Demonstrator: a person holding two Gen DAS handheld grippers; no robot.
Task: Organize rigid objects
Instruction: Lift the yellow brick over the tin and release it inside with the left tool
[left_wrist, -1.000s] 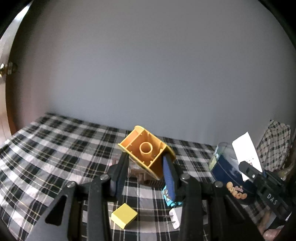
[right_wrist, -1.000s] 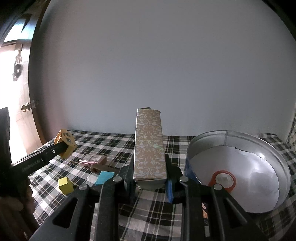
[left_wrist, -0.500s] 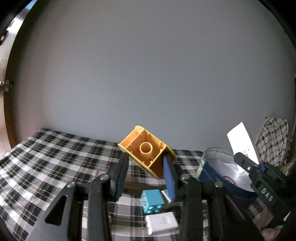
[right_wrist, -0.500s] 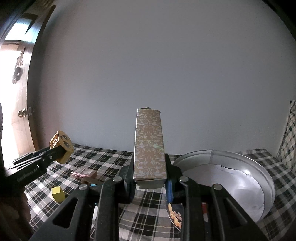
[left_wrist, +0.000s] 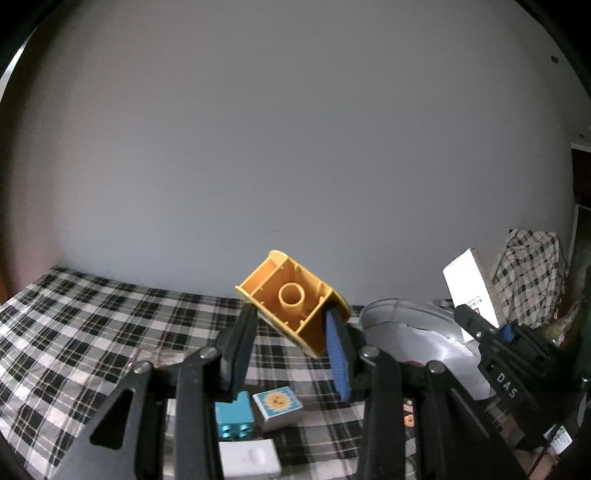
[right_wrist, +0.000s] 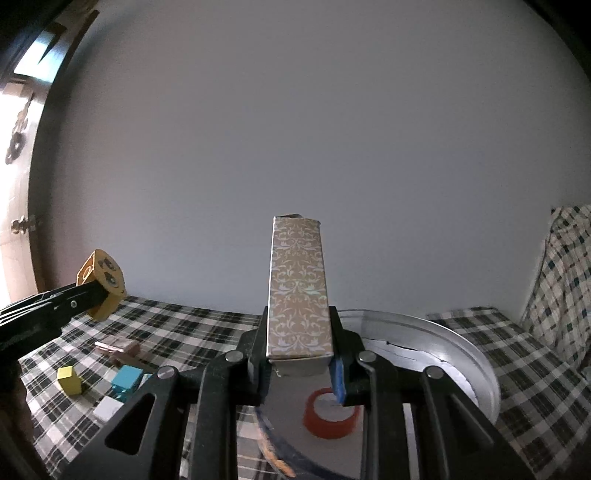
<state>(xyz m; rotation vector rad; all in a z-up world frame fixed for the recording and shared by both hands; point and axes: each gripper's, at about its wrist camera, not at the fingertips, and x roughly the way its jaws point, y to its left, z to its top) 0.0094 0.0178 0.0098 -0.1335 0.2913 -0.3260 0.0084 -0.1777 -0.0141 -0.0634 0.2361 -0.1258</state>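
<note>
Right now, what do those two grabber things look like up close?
Both are black, built from flat angled bars joined by round silver bolts. The left gripper has long black fingers lined with blue ridged pads inside its jaws. The right gripper looks the same, with a blue pad showing. Seen from the left camera, its side carries white letters reading DAS.

- Yellow hollow plastic building block (left_wrist: 293, 304): smooth, slightly glossy.
- Tall gold-patterned cardboard box (right_wrist: 298, 291): satin sheen.
- Round silver metal tin (right_wrist: 458, 347): bright, smooth rim.
- Black-and-white checked cloth (left_wrist: 92, 317): matt, woven, creased.
- Teal plastic block (left_wrist: 234, 415): smooth.
</note>
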